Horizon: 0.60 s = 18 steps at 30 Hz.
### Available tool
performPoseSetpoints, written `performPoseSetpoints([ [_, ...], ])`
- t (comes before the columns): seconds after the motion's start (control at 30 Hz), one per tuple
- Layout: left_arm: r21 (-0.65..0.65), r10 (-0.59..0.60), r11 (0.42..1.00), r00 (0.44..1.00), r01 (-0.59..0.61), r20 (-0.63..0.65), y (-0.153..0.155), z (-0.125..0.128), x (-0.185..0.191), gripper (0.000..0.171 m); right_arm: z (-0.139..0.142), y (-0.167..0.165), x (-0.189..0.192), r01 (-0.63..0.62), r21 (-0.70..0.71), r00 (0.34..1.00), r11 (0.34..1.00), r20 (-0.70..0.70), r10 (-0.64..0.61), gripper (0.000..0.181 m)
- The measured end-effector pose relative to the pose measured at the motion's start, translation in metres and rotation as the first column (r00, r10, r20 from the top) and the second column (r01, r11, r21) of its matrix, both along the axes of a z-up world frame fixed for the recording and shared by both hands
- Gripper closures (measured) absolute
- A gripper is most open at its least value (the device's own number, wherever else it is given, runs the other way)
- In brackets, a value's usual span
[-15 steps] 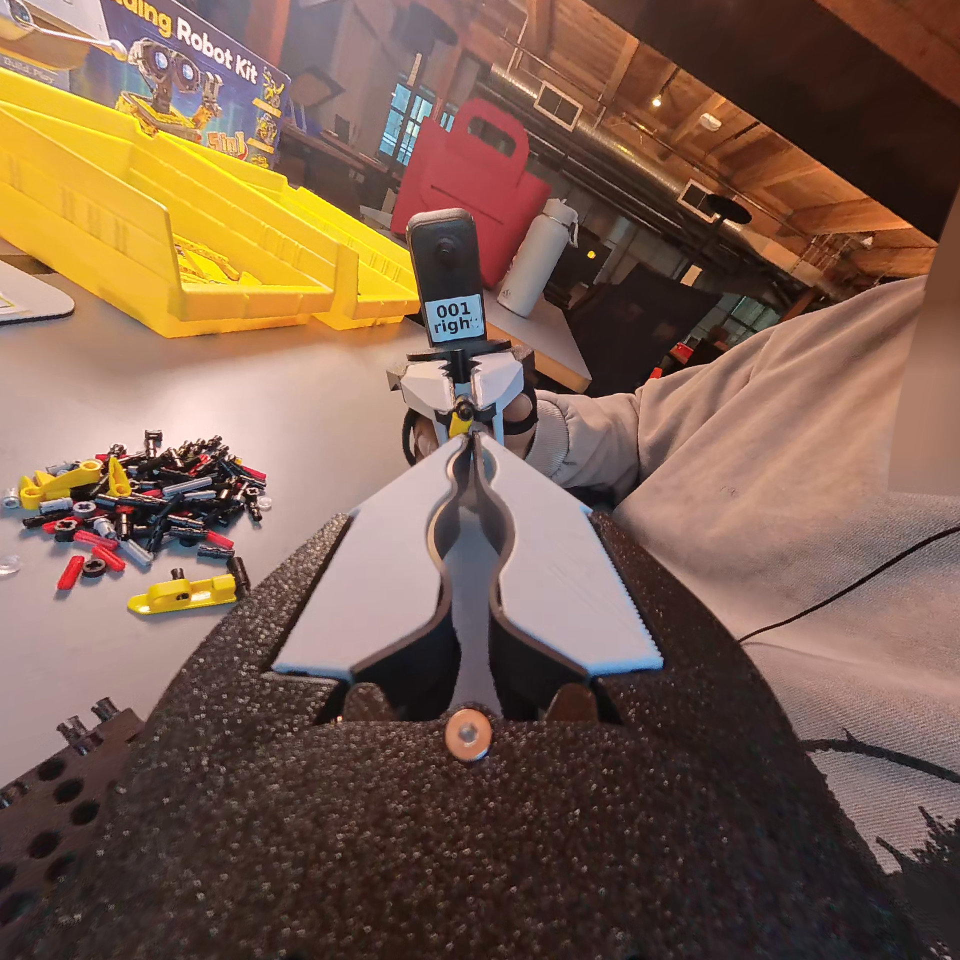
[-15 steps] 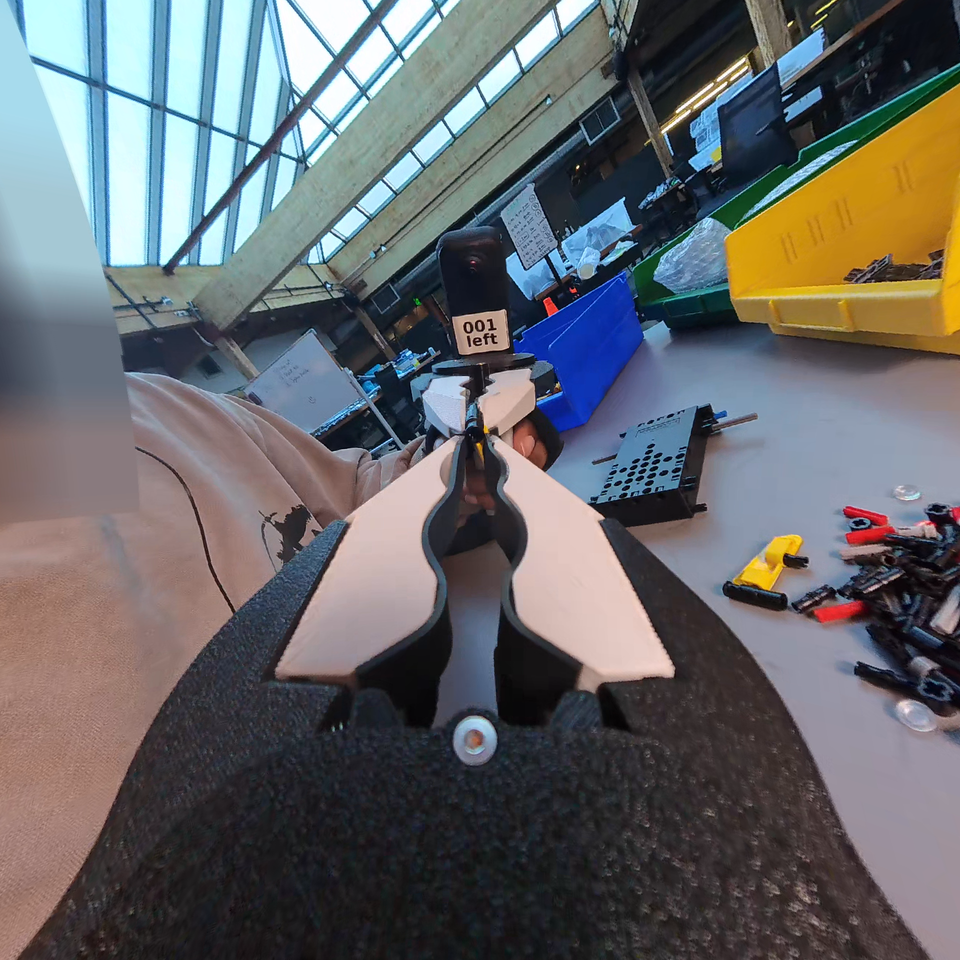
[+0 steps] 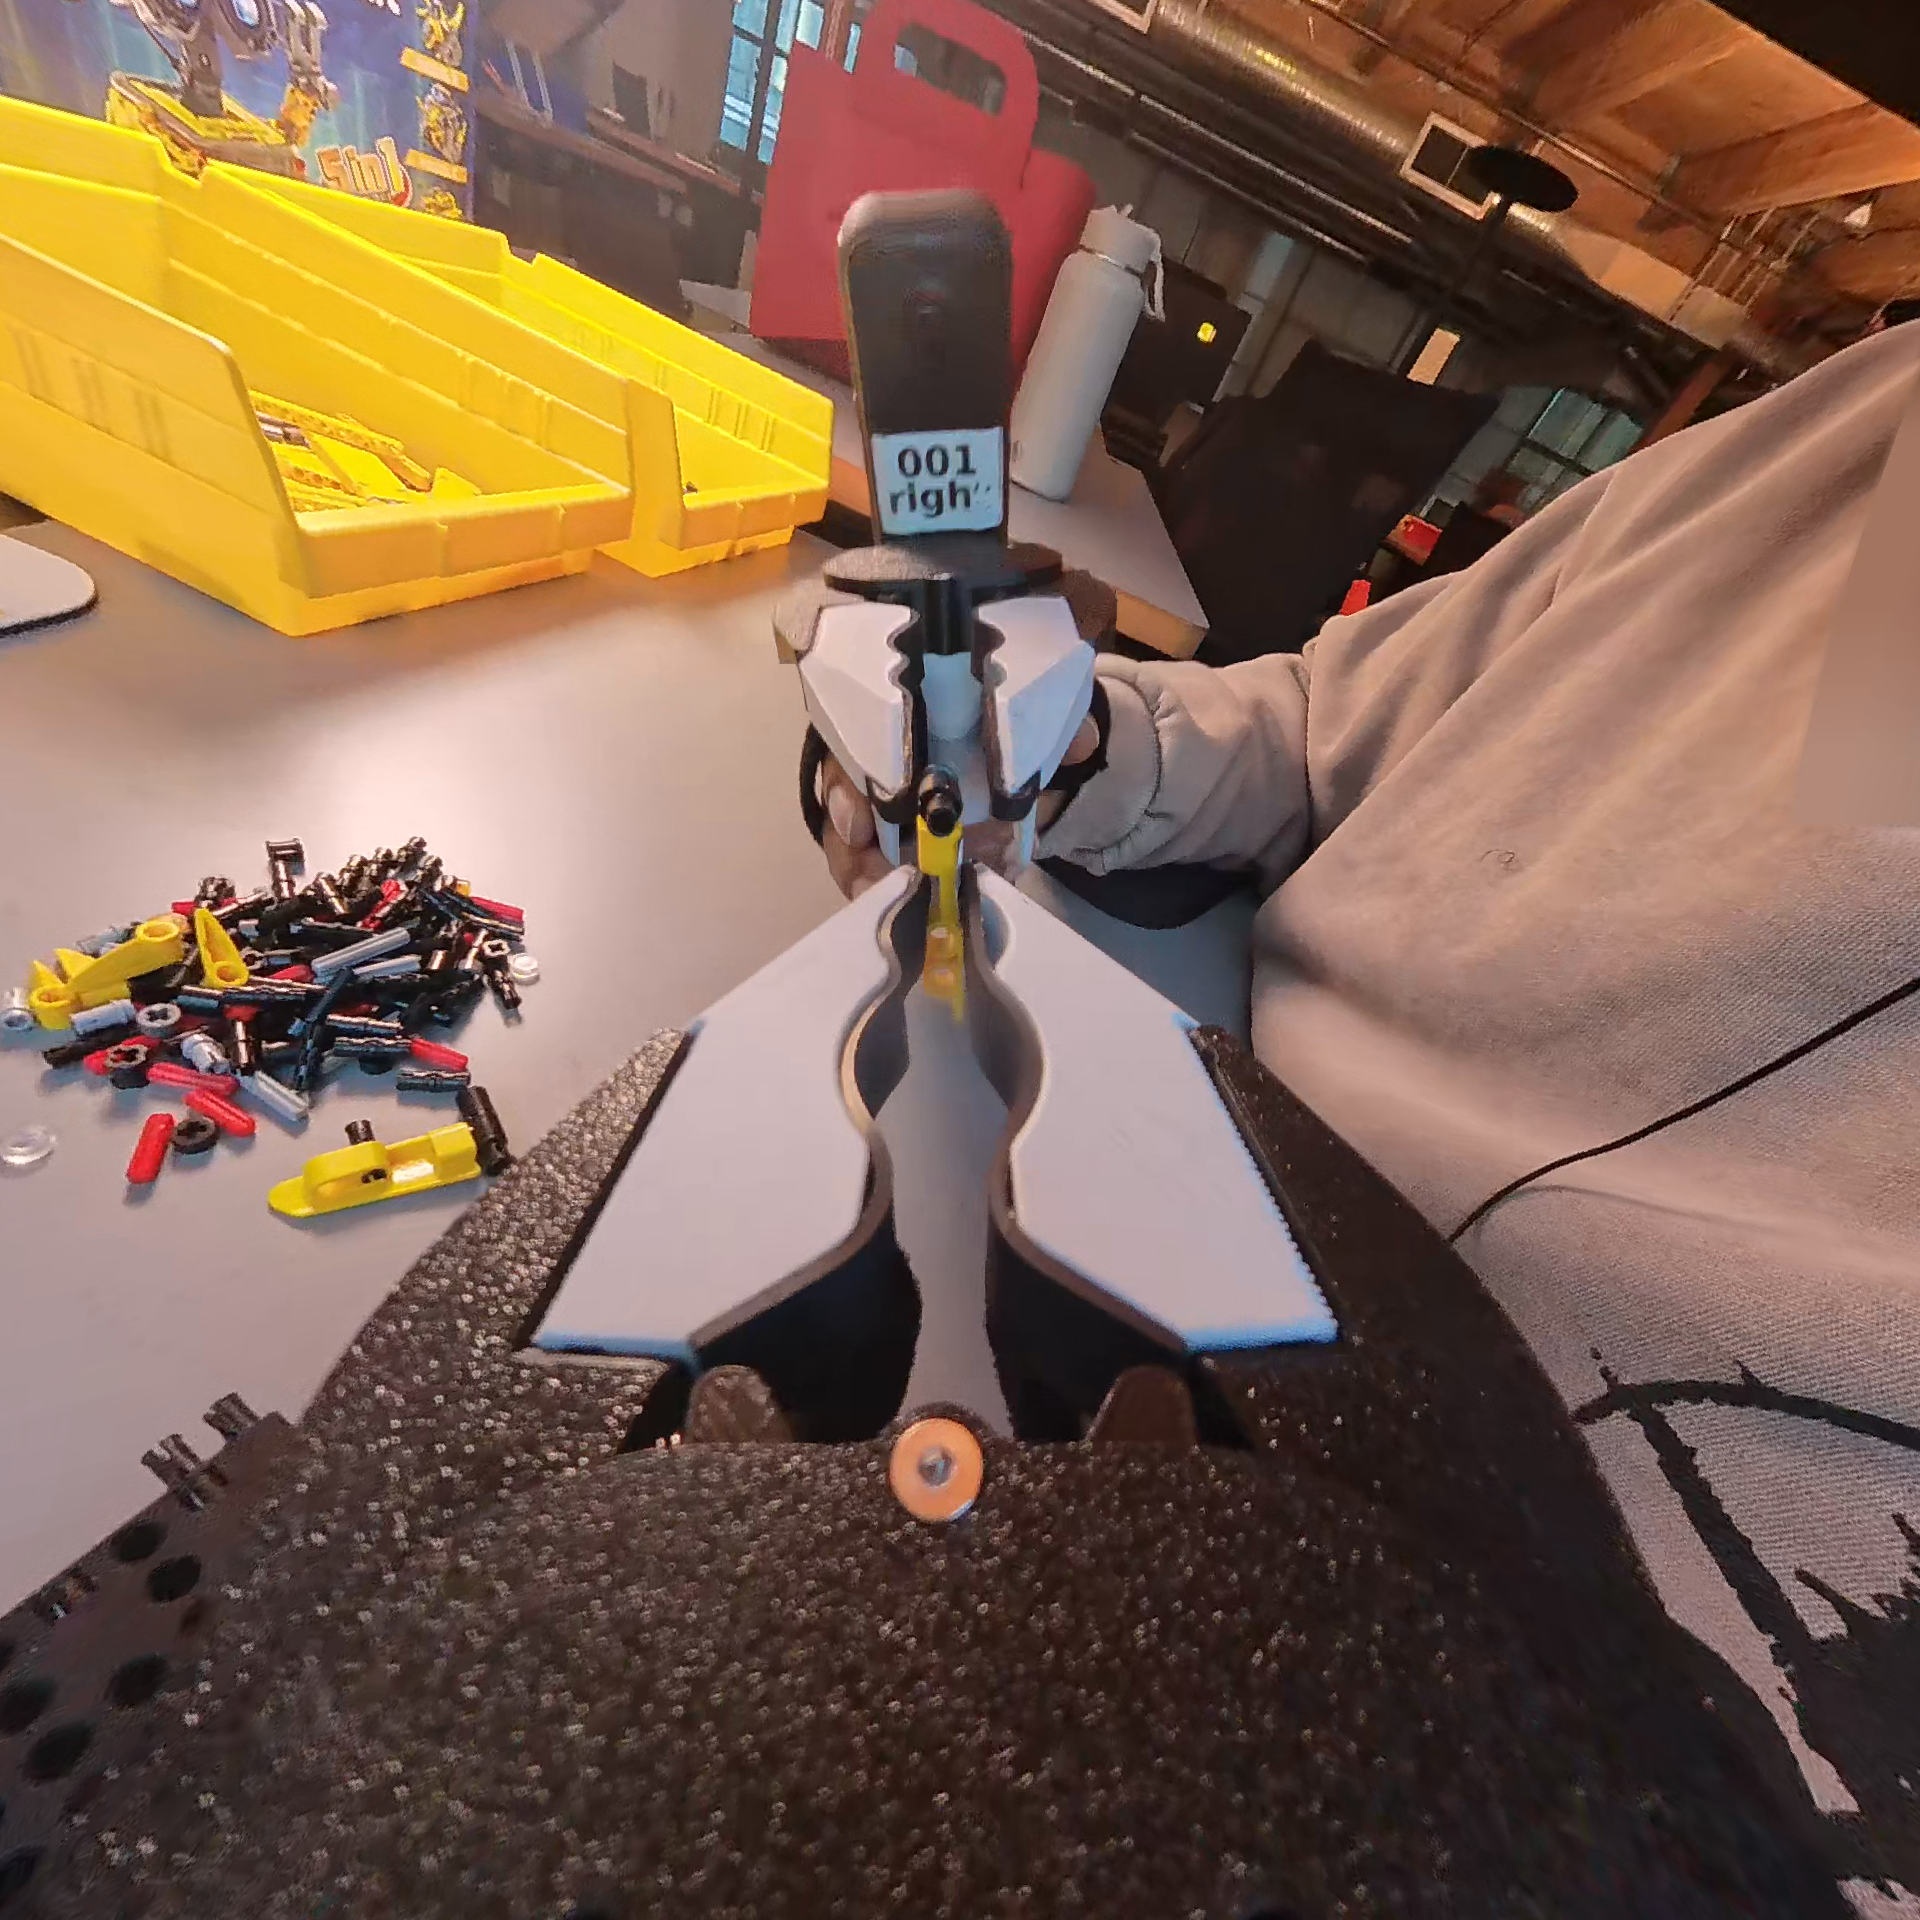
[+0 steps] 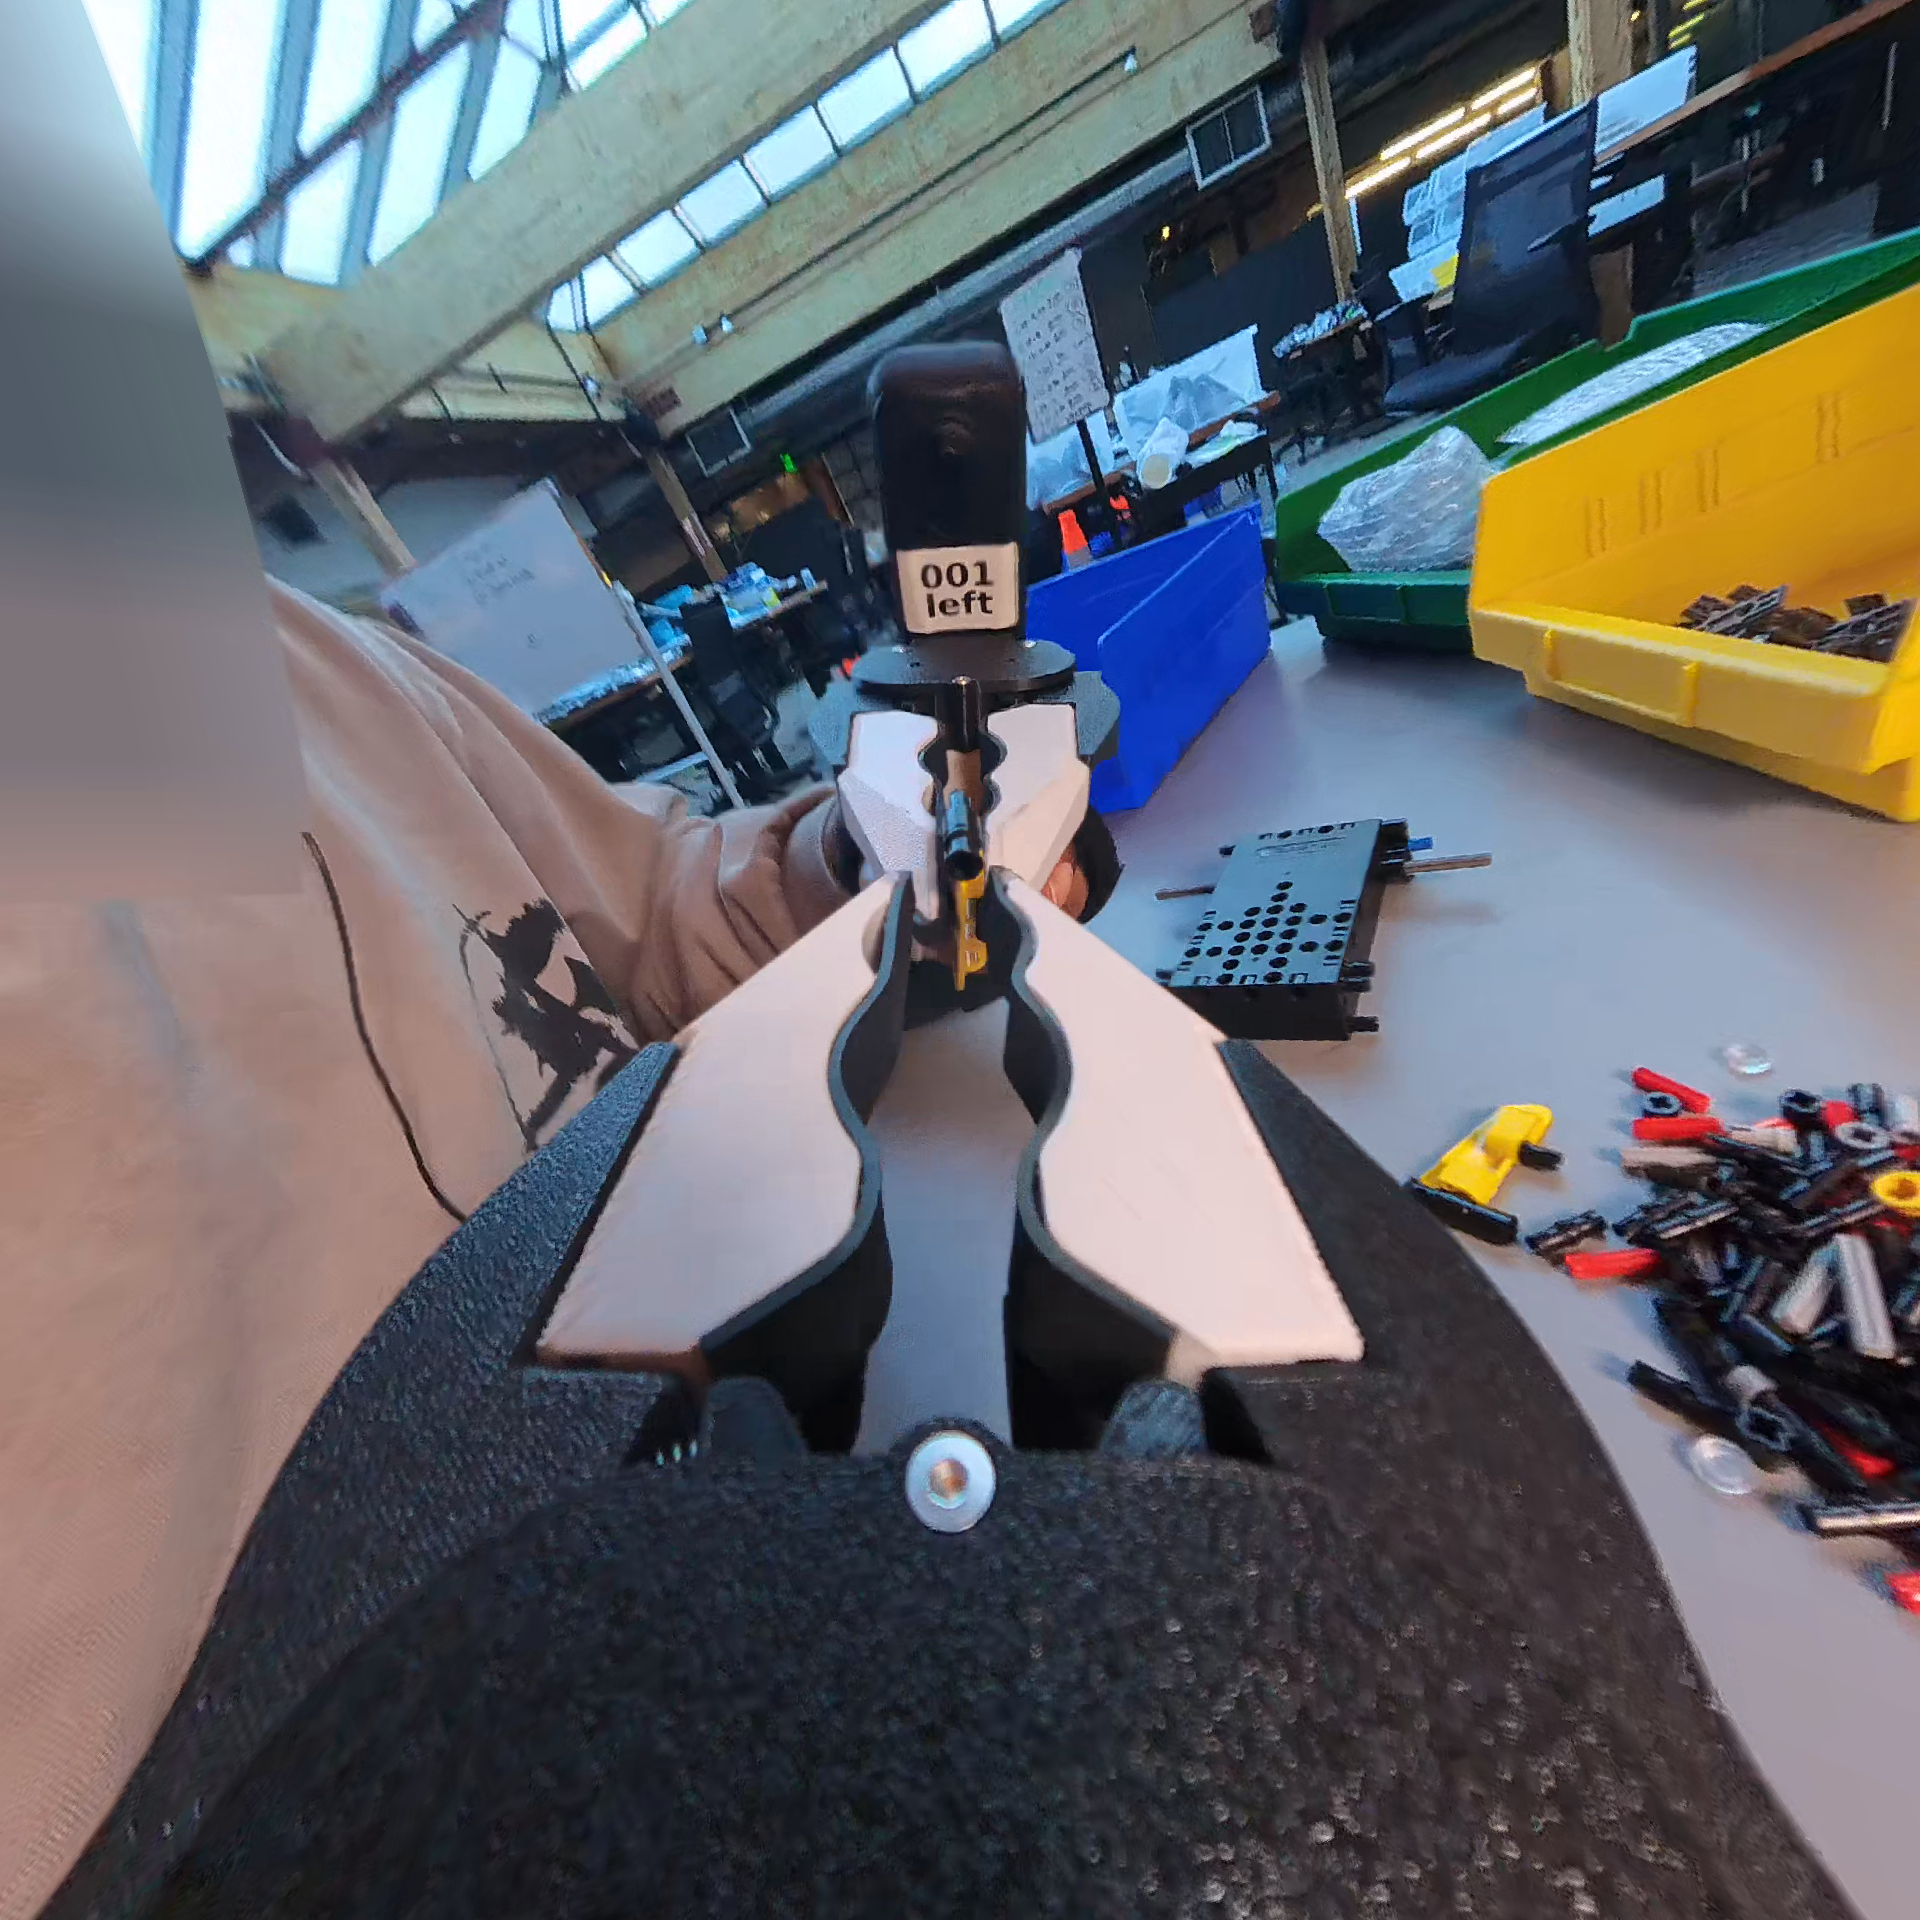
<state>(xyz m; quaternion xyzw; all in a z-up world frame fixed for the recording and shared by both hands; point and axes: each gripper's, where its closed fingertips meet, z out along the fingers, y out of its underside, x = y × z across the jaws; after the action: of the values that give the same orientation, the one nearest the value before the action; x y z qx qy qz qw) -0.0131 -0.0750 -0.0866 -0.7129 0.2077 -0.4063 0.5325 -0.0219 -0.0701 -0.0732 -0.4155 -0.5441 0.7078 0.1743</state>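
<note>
Left gripper (image 3: pixel 940 894) fingers clamp yellow beam (image 3: pixel 941 940); right gripper (image 4: pixel 961 894) fingers clamp black pin (image 4: pixel 961 831) (tips meeting above counter (image 3: pixel 468 727))

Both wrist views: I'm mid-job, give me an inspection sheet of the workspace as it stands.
Surface: grey table, dry, no spills seen.
Job's things: yellow beam with black pin at its top, held off the table between both tips.
Clutter: pile of small parts, loose yellow piece, black perforated plate.
Grippers: left hand-held gripper closed on the yellow beam; right hand-held gripper appears closed on the black pin.
Cables: thin black cord across the person's sweatshirt; none on the table.
Surroundings: yellow bins, blue bin, green bin, red bag, white bottle.
</note>
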Motion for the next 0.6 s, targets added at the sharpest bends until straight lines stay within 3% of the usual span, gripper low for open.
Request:
performPoseSetpoints([
  [0.1,-0.01,-0.02,1.0,1.0,0.02,-0.023,-0.002,-0.003,0.005,0.167,-0.005,-0.006,-0.002,0.008,0.109,1.0,0.994,0.007,-0.009,0.167],
  [0.17,-0.013,-0.027,1.0,0.999,0.026,-0.021,-0.003,-0.003,0.007,0.167,-0.005,-0.007,-0.002,0.02,0.137,1.0,0.99,-0.005,-0.02,0.175],
  [0.37,-0.046,-0.051,0.998,0.999,0.05,-0.017,-0.006,-0.008,0.007,0.167,-0.001,-0.005,0.0,0.008,0.118,1.0,0.993,-0.009,-0.007,0.173],
  [0.47,-0.051,-0.072,0.996,0.997,0.071,-0.026,-0.007,-0.009,0.012,0.167,-0.009,-0.011,0.0,-0.023,0.181,1.0,0.983,0.024,0.019,0.17],
  [0.6,-0.059,-0.093,0.994,0.996,0.092,-0.017,-0.009,-0.009,0.016,0.167,-0.007,-0.017,0.001,-0.043,0.148,0.999,0.988,0.018,0.041,0.176],
])
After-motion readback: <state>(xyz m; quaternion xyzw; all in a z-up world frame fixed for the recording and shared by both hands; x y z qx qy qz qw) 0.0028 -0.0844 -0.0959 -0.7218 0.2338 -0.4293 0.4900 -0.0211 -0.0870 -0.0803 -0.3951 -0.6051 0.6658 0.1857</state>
